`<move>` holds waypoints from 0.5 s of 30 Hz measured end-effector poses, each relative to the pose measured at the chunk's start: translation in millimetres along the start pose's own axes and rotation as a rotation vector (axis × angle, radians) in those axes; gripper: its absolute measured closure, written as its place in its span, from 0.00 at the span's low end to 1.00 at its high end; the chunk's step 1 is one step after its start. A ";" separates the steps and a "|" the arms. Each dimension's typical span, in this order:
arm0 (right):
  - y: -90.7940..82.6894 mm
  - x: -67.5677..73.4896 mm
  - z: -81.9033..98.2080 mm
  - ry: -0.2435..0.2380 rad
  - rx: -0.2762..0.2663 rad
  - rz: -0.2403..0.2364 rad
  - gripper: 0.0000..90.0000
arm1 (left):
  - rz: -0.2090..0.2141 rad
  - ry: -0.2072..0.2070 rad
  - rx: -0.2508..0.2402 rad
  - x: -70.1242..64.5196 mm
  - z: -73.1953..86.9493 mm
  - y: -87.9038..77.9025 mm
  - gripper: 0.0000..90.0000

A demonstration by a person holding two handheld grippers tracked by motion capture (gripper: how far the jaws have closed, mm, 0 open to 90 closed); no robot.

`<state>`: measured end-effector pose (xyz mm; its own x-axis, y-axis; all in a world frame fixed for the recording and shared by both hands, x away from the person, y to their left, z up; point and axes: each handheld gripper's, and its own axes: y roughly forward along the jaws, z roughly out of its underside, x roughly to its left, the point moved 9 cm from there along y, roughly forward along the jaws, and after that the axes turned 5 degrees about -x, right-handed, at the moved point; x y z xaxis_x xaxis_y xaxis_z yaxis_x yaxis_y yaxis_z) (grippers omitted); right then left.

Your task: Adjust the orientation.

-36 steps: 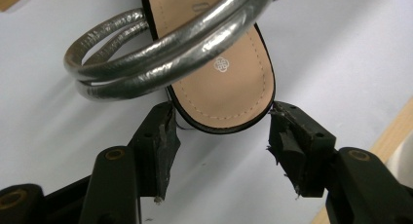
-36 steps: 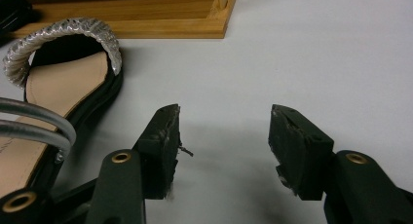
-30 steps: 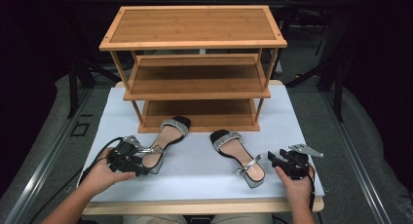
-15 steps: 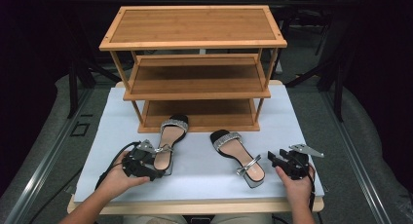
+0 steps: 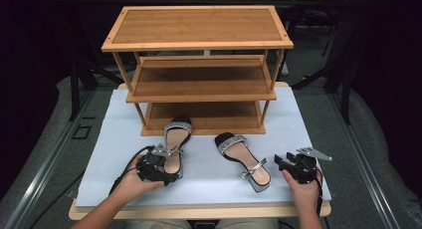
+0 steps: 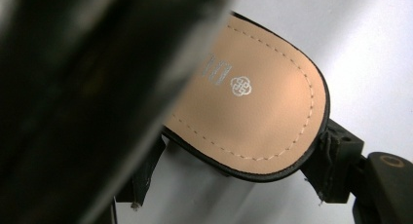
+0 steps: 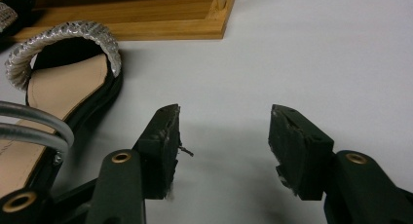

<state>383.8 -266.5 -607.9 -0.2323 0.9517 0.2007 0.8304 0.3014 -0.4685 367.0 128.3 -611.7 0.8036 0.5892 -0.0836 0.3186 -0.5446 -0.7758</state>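
Two black sandals with silver straps lie on the white table cover (image 5: 209, 181). The left sandal (image 5: 175, 142) points its toe at the rack's bottom shelf. Its tan heel (image 6: 253, 112) sits between the jaws of my left gripper (image 5: 166, 171) (image 6: 238, 171), which have just been opening and stand wide beside the sole's edges without clamping it. The right sandal (image 5: 244, 159) (image 7: 63, 87) lies angled, heel toward the front. Just right of that heel, my right gripper (image 5: 281, 163) (image 7: 226, 136) rests on the cover, open with nothing between its fingers.
A three-tier bamboo shoe rack (image 5: 199, 84) stands at the back of the table, its base (image 7: 146, 14) just beyond the sandals' toes. A dark blurred part near the lens covers the left of the left gripper view. Cables trail from both grippers toward the front edge.
My left gripper has moved right and swung the left sandal's heel with it, so the sandal now lies straighter toward the rack. The right gripper and the right sandal have not moved.
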 end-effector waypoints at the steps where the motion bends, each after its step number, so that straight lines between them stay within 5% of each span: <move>1: 0.1 0.2 -0.1 0.000 0.000 0.000 0.50 | 0.001 0.002 0.000 -0.1 -0.1 -0.2 0.34; 5: -0.7 0.9 0.4 -0.005 0.009 0.000 0.50 | -0.001 0.031 0.016 1.6 -0.6 -1.7 0.35; 15: 0.8 1.4 0.0 -0.005 -0.001 0.000 0.50 | 0.029 0.030 0.039 10.8 -12.5 -5.1 0.35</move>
<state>384.2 -264.9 -608.0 -0.2349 0.9519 0.1966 0.8308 0.3016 -0.4678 380.3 130.0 -600.8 0.8272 0.5549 -0.0881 0.2755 -0.5372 -0.7972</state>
